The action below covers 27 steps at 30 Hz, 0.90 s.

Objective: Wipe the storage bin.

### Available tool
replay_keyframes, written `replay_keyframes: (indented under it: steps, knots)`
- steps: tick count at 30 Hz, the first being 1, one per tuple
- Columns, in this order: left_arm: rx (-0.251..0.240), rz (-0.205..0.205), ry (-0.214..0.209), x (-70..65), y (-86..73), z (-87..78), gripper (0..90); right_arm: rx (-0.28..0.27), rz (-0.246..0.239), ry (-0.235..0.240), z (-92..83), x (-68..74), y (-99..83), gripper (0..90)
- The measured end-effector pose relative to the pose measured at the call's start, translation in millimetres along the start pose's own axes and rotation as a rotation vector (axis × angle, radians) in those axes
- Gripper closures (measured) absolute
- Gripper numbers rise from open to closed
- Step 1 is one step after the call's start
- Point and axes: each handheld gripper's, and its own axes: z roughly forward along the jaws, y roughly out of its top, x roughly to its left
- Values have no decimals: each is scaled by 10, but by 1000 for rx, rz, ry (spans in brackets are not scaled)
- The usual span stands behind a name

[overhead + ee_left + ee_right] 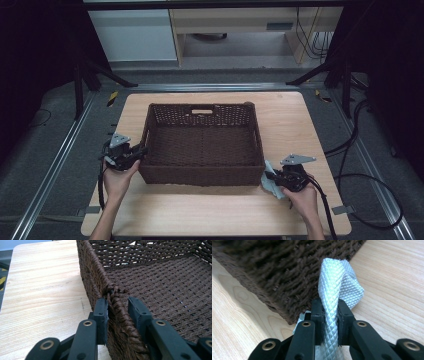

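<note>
A pale wooden table (215, 210) stands on grey floor (55, 150) between metal rails (50, 170).

I see a light wooden desk (295, 125) with rounded corners and a plain grained top, standing on a grey floor (50, 165) between metal rails. One dark brown woven basket (202, 172) rests directly on the desk, roughly central and set slightly toward the far edge; its base sits flat on the wood. A pale blue-grey cloth (270, 182) with a diamond weave lies at the basket's near right corner, just beside its wall; part of it is raised off the wood. The rest of the surface is bare wood.
</note>
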Motion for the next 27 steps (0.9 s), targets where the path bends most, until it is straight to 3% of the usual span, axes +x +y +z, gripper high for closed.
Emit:
replay_keyframes:
  steps: [3, 9, 11, 15, 27]
  knots:
    - [6, 8, 8, -12, 12, -2, 693, -32, 4, 6, -43, 10, 38, 796]
    - [5, 20, 15, -9, 19, -1, 693, -221, -58, -1, -329, 124, 240, 796]
    - [4, 17, 15, -1, 19, -4, 694, -233, -64, 6, -376, 140, 266, 796]
    - [1, 13, 21, 20, 16, -15, 694, -184, -82, 11, -317, 160, 239, 796]
    - [-2, 2, 28, 68, 12, -18, 693, 48, -61, 11, 116, 134, 60, 796]
